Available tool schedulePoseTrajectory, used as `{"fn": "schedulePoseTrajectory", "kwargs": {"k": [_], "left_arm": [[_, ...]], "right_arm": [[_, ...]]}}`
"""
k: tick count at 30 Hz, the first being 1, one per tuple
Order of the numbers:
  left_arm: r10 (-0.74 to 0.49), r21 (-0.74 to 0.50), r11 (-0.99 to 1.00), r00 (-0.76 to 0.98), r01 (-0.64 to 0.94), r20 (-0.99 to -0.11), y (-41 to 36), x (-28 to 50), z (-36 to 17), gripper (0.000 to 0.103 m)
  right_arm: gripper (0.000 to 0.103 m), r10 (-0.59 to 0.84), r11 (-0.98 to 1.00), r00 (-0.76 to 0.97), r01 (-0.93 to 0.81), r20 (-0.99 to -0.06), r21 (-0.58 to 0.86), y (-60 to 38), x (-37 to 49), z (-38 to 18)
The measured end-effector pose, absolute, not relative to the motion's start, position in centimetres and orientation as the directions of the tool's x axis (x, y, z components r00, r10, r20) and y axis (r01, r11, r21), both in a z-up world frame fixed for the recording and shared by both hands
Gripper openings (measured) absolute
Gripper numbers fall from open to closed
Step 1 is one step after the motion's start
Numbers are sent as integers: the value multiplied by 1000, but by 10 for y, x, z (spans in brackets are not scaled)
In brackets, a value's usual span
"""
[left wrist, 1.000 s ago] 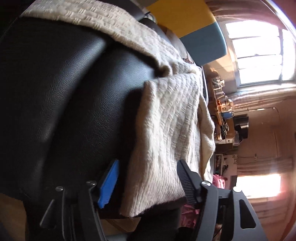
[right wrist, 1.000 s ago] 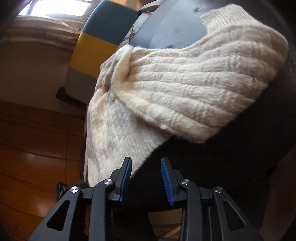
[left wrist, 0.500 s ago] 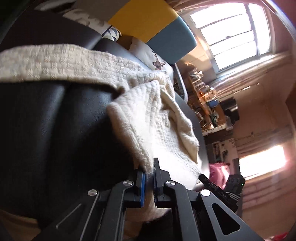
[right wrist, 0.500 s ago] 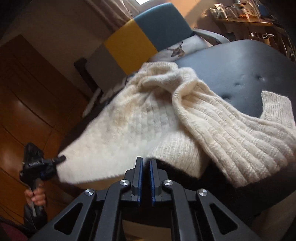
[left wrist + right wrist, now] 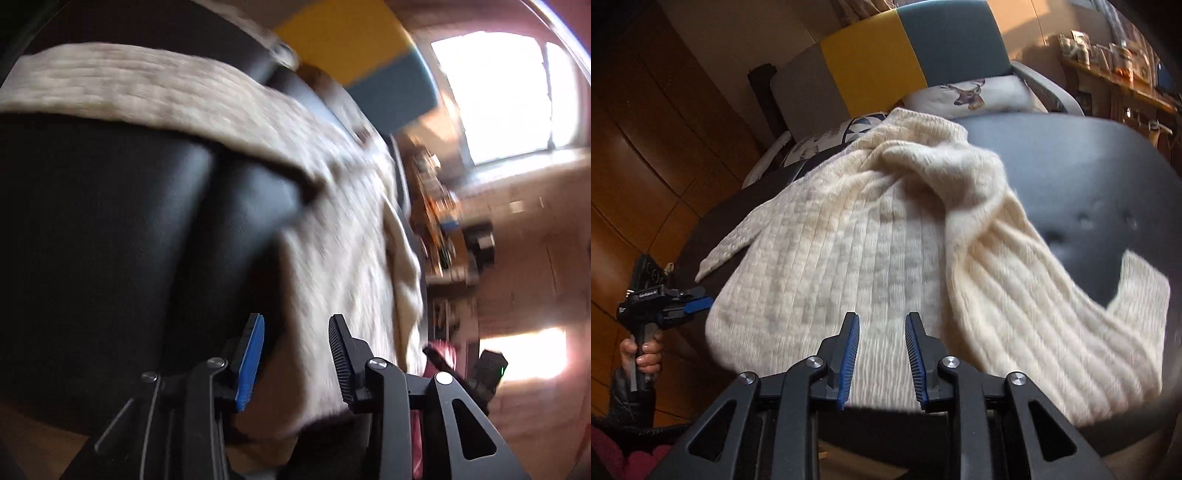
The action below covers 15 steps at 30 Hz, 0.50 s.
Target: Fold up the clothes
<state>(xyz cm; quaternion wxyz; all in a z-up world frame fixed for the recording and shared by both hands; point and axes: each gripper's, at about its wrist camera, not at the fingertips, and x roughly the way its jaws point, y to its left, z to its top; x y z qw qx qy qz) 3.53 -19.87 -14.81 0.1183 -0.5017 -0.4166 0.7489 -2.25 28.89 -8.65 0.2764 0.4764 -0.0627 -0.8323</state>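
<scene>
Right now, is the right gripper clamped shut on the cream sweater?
No, the right gripper stands open, its two blue-edged fingers apart, with the cream sweater lying on the black seat beyond them.

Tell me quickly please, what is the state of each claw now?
Left claw: open, holding nothing; the cream sweater lies just ahead of it.
Right claw: open, holding nothing, above the sweater's near edge.

A cream ribbed-knit sweater (image 5: 886, 251) drapes over a black leather seat (image 5: 1089, 177). Behind it, a chair back (image 5: 886, 59) shows grey, yellow and teal panels, beside a white cushion (image 5: 975, 96) printed with a brown stag. Blue pads (image 5: 851, 354) line the black hand-held gripper (image 5: 881, 354).
</scene>
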Motion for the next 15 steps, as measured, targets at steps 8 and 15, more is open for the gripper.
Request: {"fn": "schedulePoseTrajectory", "kwargs": {"k": [8, 15], "left_arm": [[275, -624, -562, -589, 543, -760, -312, 15, -149, 41], [-146, -139, -832, -453, 537, -879, -322, -28, -137, 60]], "right_arm": [[25, -430, -874, -323, 383, -843, 299, 224, -105, -129], [25, -412, -873, -329, 410, -850, 265, 202, -122, -140]]}}
